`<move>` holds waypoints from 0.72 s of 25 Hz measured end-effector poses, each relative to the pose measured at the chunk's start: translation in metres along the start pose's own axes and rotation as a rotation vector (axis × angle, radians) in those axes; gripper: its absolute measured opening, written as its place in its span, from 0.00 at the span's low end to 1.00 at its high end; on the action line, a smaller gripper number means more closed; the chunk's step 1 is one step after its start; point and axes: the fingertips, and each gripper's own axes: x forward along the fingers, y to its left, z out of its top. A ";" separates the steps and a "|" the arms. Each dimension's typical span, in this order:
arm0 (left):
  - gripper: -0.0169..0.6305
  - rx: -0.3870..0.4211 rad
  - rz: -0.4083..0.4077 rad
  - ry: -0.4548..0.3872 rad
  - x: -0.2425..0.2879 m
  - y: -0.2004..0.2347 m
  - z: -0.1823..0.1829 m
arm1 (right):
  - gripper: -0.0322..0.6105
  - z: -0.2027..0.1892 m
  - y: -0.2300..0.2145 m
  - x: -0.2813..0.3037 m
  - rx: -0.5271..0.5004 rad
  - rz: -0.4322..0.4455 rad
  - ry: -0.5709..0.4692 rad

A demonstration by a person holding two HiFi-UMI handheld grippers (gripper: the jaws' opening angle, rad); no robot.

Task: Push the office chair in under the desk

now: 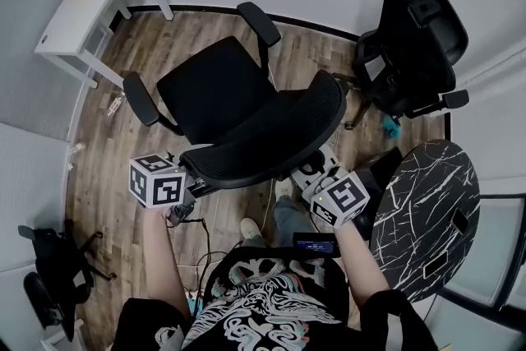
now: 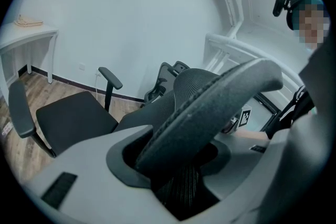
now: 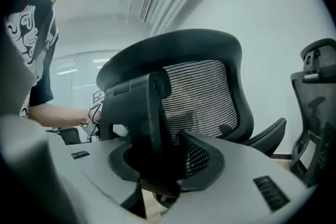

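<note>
Left tool [image 1: 191,187], right tool [image 1: 316,177] tight on office chair backrest [image 1: 271,131]; white desk [image 1: 82,12] beyond, second chair [image 1: 411,45] rightward.

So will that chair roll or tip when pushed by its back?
Probably glides: the floor is smooth wood. The mesh back looks thin, so it may flex slightly. The left gripper and right gripper clamp it high, so a hard shove might rock it.

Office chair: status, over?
Grips: left gripper and right gripper clamped on backrest. Target: office chair away from desk, not pushed in. Path: small floor item by desk leg.
</note>
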 end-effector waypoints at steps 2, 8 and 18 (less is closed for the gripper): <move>0.36 0.009 0.005 0.000 -0.004 0.004 0.001 | 0.29 0.000 0.002 0.004 0.000 -0.004 -0.001; 0.40 0.103 0.108 -0.037 -0.015 0.016 0.008 | 0.30 -0.001 0.004 0.020 -0.007 0.007 0.008; 0.56 0.284 0.397 -0.121 -0.058 0.038 0.009 | 0.29 -0.003 0.027 0.045 -0.013 0.007 0.016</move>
